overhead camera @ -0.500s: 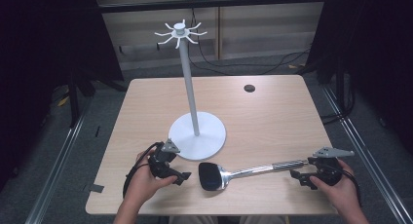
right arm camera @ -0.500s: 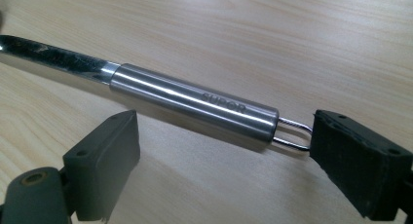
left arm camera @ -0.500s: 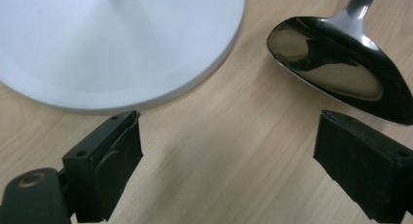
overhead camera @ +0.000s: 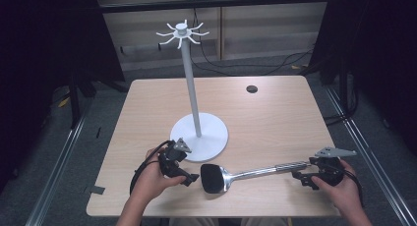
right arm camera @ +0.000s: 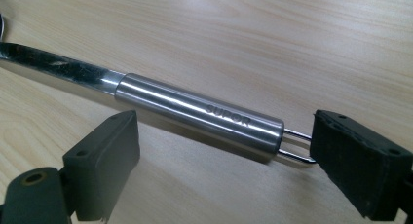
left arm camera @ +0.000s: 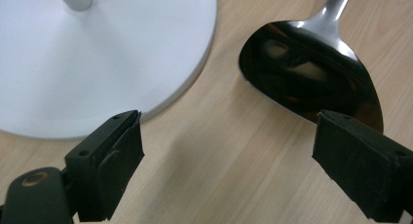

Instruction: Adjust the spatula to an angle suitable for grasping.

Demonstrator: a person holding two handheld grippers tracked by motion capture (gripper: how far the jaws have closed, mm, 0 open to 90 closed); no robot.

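Note:
A steel spoon lies on the wooden table, with its dark bowl to the left and its handle pointing right. My left gripper stands open just left of the bowl. In the left gripper view, the bowl lies ahead by the right jaw, with bare wood between the jaws of the left gripper. My right gripper is open at the handle's end. In the right gripper view, the round handle crosses between the wide jaws of the right gripper, and its wire loop reaches the right jaw.
A white stand with a round base rises from the table's middle, just behind the left gripper, and several hooks spread from its top. A small dark hole marks the table's far side. Cables run on the floor beyond.

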